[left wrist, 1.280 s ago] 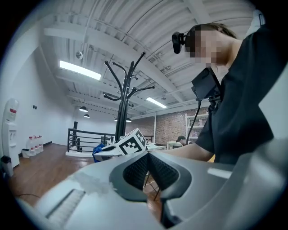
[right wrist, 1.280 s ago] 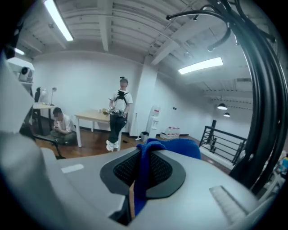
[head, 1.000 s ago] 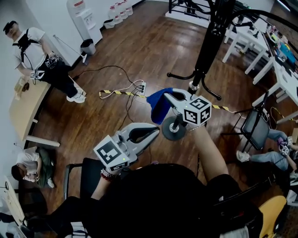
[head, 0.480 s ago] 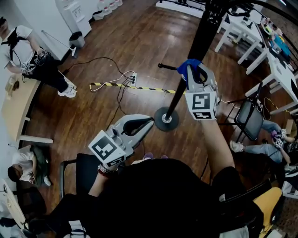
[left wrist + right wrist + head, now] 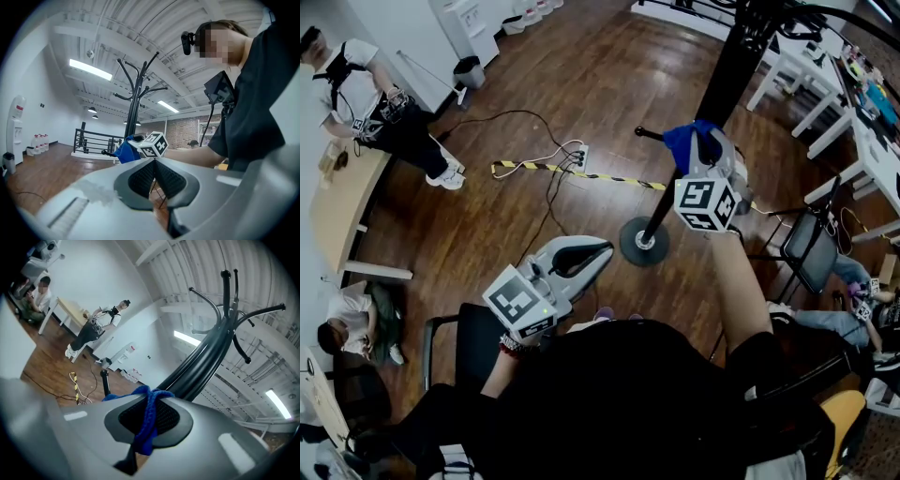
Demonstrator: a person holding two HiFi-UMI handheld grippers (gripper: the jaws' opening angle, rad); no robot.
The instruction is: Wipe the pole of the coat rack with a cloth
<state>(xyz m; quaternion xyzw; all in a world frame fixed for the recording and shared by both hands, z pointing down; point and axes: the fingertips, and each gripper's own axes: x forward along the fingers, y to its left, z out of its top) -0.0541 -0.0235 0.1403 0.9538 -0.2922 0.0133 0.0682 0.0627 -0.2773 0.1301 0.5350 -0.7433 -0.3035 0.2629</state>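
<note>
No legible text (none anywhere)

One coat rack (image 5: 727,75), one blue cloth (image 5: 682,142), and two grippers: left gripper (image 5: 602,251), right gripper (image 5: 712,150).

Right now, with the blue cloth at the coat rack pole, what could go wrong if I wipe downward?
1. The right gripper pinches only a bunched fold of the blue cloth; dragging along the pole may pull it free.
2. The left gripper is shut, empty and away from the rack, so a sideways push could rock it on its round base.
3. A low hook arm juts out beside the cloth and might snag it.
</note>
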